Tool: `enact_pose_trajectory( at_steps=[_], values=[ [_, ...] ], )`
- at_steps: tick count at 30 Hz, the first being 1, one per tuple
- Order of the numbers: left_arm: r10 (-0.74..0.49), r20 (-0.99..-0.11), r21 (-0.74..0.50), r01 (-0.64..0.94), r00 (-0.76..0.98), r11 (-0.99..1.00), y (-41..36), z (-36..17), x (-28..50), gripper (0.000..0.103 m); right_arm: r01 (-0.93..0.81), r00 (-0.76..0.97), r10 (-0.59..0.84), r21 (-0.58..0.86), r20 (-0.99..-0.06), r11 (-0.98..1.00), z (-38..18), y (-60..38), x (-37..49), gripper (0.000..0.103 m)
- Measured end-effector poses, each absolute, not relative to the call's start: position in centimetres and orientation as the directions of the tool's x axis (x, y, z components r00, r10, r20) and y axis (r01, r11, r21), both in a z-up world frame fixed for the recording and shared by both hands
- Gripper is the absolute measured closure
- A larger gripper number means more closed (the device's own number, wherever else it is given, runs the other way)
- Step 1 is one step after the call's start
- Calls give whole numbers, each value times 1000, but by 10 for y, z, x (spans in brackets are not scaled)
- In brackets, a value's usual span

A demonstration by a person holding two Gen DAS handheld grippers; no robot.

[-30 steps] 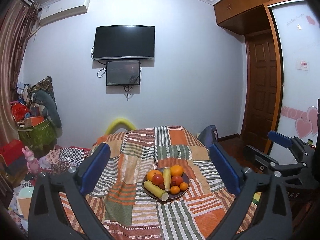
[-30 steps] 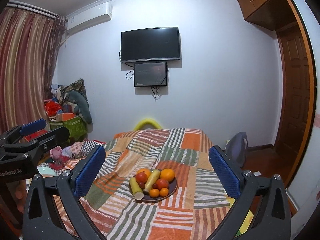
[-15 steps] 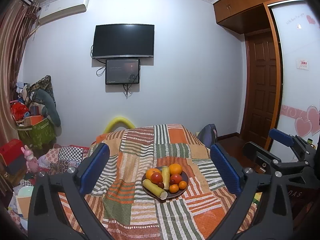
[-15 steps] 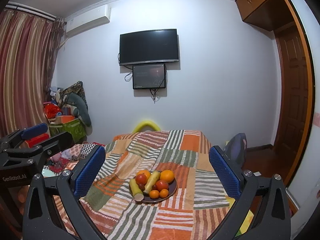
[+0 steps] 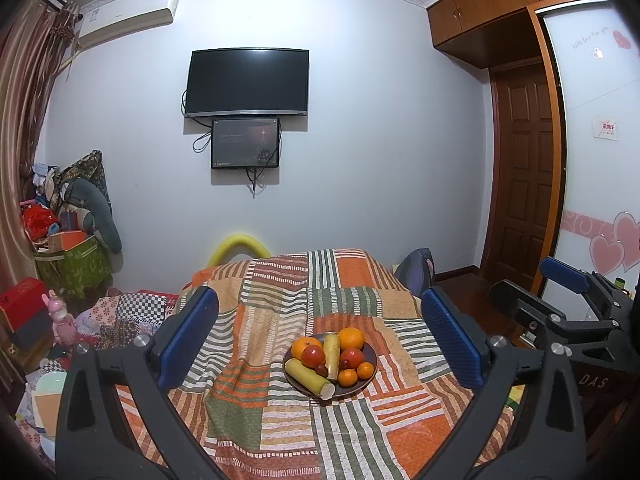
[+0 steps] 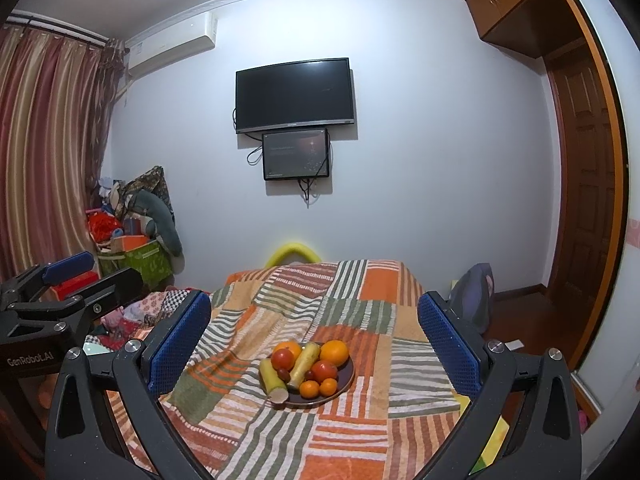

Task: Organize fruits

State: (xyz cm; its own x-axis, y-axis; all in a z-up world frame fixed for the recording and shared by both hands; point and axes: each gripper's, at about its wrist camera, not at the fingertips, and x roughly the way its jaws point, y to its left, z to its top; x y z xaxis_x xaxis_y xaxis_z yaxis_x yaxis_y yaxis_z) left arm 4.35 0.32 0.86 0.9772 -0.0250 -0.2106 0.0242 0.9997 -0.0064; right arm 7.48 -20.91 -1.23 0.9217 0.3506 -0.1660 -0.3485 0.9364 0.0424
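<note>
Well above the patchwork cloth (image 5: 256,392), both the left gripper (image 5: 320,338) and right gripper (image 6: 314,340) gape empty, short of the fruit plate (image 5: 370,354).

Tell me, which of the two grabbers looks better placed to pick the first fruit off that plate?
Hardly any difference. Both the left gripper and right gripper are open, empty and short of the plate. The right has perhaps a slight edge: in its view the plate sits more squarely between its fingers.

A dark television (image 5: 247,81) hangs above a small screen (image 5: 245,143).
</note>
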Motion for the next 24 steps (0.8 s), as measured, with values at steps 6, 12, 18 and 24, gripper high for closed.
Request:
enact_pose_trajectory(
  at_steps=[6,12,18,24],
  values=[
    [-25,-212,-11,23,977,1000,4,9,44,0,-348,922,350,42,-166,937,-12,-209,75,0],
    [-23,-210,-9,22,977,1000,4,10,44,0,-348,922,350,46,-165,936,-12,-210,75,0],
    [-24,-210,-14,22,977,1000,4,10,44,0,-349,921,352,50,-168,936,-12,-211,76,0],
    [-29,-215,-18,26,976,1000,3,12,45,0,-349,921,354,56,-164,935,-12,-212,75,0]
  ],
)
